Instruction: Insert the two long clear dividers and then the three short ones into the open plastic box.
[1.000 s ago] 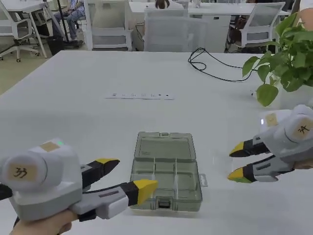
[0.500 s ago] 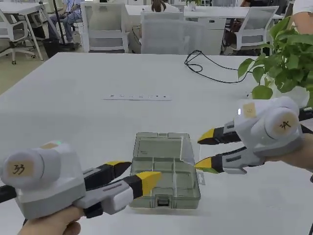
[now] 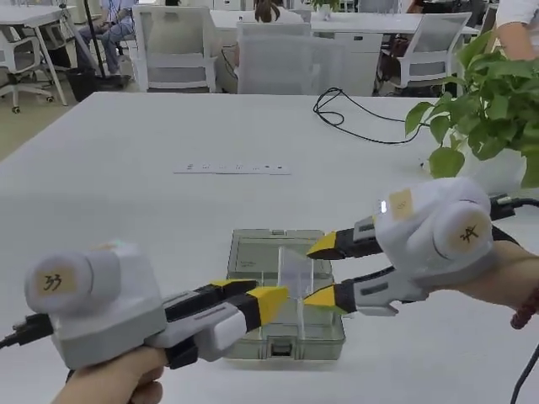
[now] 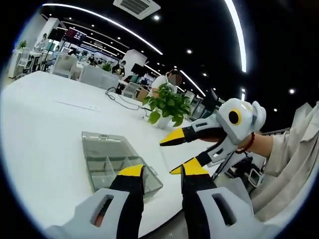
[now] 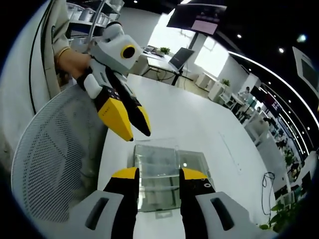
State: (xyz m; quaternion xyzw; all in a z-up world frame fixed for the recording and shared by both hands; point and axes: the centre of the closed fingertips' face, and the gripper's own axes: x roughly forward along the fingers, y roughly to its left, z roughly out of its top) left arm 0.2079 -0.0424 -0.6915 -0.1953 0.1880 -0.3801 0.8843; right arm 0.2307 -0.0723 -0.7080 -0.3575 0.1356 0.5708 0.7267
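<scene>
In the head view, the right gripper point(image 3: 313, 272) sat well apart from the plastic box point(image 3: 312, 343) near the right edge a second ago. Now it hangs over the box's middle at lower centre. A clear divider point(image 3: 296, 268) has come in with it and stands upright above the base. In the right gripper view the jaws stand apart, and the clear panel spans the gap between them. The right gripper therefore appears to clasp the divider by its two edges rather than hang loose. I judge this as the carry ending and the seating beginning: the piece has to go down into its slots.

The left gripper point(image 3: 263, 292) stays at the lower left, its tips over the box's left front. Its jaws are parted with nothing between them.

The box rests on the white table point(image 3: 126, 168) with its lid point(image 3: 253, 250) laid flat behind the base. In the left gripper view, clear partitions already split the base into compartments. Their number is too faint to count. Nothing else lies in the compartments. Whether the carried divider is a long or a short one, I cannot tell.
</scene>
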